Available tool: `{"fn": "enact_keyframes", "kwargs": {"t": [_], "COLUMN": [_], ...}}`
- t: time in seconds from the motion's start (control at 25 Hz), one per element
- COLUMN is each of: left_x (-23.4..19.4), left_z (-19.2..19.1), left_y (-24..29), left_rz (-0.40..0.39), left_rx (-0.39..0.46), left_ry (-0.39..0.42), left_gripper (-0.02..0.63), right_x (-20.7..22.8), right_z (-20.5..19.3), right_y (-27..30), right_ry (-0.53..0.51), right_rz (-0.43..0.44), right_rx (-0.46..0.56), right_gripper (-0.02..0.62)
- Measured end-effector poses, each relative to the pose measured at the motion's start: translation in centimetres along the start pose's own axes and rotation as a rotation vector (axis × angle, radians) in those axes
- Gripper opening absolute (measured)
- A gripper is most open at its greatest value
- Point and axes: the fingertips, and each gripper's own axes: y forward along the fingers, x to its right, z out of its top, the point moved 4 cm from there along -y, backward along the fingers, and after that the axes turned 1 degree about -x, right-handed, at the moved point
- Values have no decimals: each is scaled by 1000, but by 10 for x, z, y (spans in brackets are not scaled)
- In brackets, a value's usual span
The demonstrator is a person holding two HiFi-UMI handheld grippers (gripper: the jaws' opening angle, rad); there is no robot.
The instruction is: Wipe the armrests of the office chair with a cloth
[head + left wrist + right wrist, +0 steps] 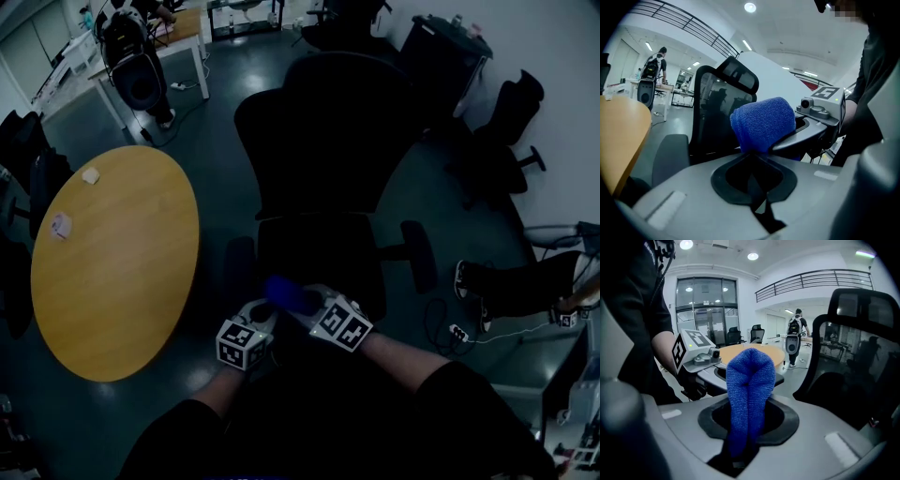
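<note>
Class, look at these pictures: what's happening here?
A person holds a blue cloth between both grippers, in front of an office chair. The right gripper is clamped on it; the left gripper pinches its edge. The cloth touches neither armrest, so wiping has not begun.

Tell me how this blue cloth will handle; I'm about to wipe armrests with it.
Probably floppy: the cloth folds into a soft loop in the right gripper's jaws. Likely light, standing unsupported past them; its nubbly weave should grip, not slip.
</note>
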Motion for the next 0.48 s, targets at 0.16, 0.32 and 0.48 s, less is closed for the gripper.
{"fn": "enact_keyframes", "kwargs": {"t": [0.16, 0.32, 0.48], "left_x": [17, 34, 45], "left_z": [18, 31, 39], "left_y": [23, 40, 53], "left_rz": [-68, -127, -158], "left_rx": [1, -15, -32], "left_ry": [44, 68, 103], "left_gripper": [17, 17, 17], "right_x": [16, 27, 34], "right_z": [-7, -15, -21], "right_y": [-27, -49, -63], "right_ry": [60, 105, 141], "right_rz": [-80, -140, -186], "right_rx": [37, 65, 88], "right_gripper": [110, 110, 110]}}
